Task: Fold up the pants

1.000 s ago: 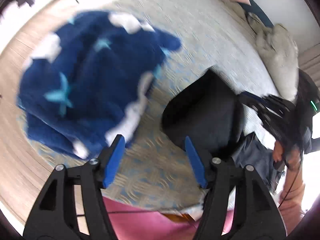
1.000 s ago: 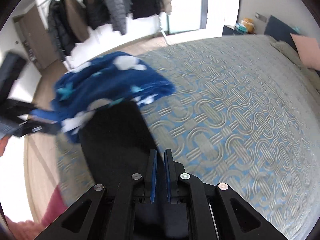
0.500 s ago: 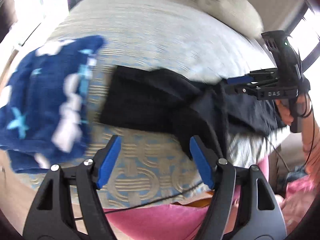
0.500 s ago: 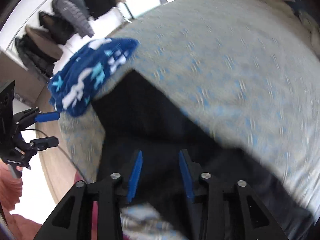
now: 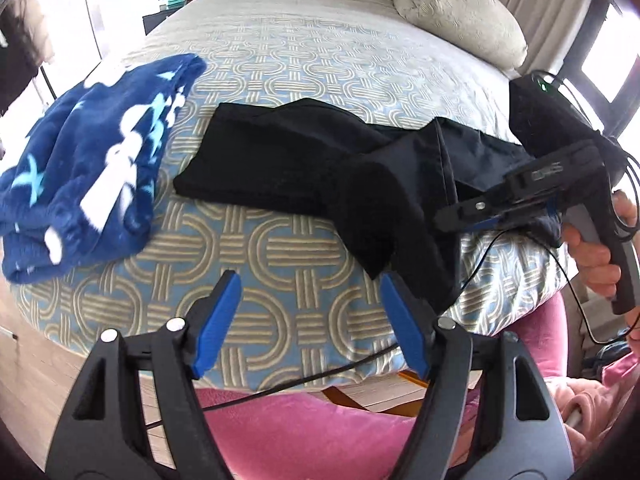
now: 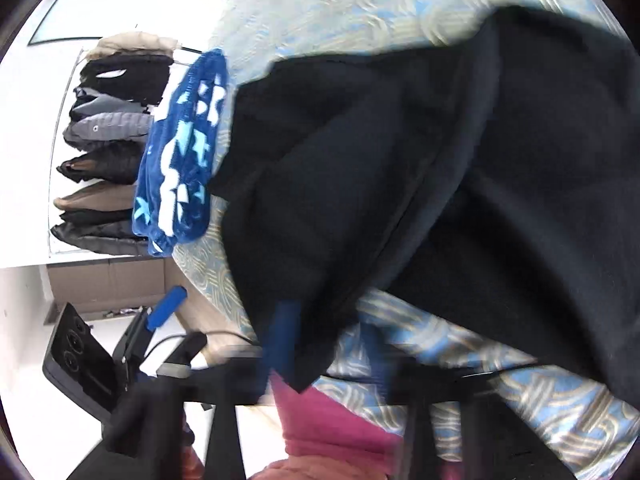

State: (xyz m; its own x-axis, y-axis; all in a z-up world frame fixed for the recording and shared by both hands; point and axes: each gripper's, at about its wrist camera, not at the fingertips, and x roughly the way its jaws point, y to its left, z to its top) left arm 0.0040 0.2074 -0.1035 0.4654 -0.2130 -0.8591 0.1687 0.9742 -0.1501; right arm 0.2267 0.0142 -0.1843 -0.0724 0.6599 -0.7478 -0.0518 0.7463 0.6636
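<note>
Left tongs [image 5: 310, 320] open, pants [image 5: 320, 172] beyond

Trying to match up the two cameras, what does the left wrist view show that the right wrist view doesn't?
Only the left wrist view shows the pillows at the bed's head, the hand holding the right gripper, and the open left gripper over bare bedspread. Only the right wrist view shows the hanging coats. Both show the black pants and the blue star blanket.
</note>
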